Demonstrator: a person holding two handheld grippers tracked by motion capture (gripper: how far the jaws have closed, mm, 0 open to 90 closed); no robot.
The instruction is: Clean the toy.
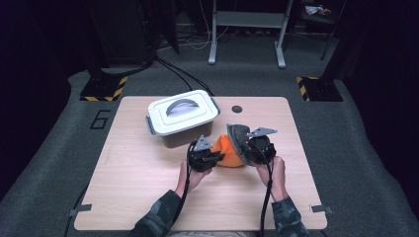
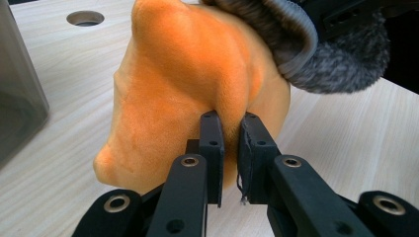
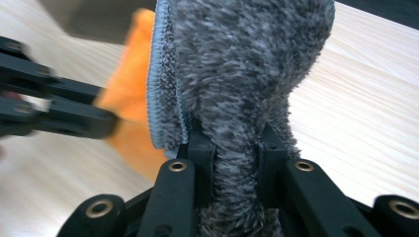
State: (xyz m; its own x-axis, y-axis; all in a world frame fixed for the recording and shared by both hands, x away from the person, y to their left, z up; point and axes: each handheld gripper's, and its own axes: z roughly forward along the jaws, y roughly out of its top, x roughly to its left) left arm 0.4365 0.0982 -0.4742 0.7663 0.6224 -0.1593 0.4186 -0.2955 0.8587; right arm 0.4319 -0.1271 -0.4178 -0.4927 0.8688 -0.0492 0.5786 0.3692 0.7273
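left hand: comes in from 6 o'clock of the high view, left claw pointing toward 2 o'clock, level over the desk
right hand: in from 6 o'clock, right claw pointing toward 11 o'clock
left claw state: narrow, pinching a fold of the orange cloth
right claw state: clamped on the grey fuzzy cloth
orange cloth: desk centre, bunched, between both claws
grey fuzzy cloth: long axis upright, draped over orange cloth's 2 o'clock side
lidded box: 11 o'clock of the cloths, near
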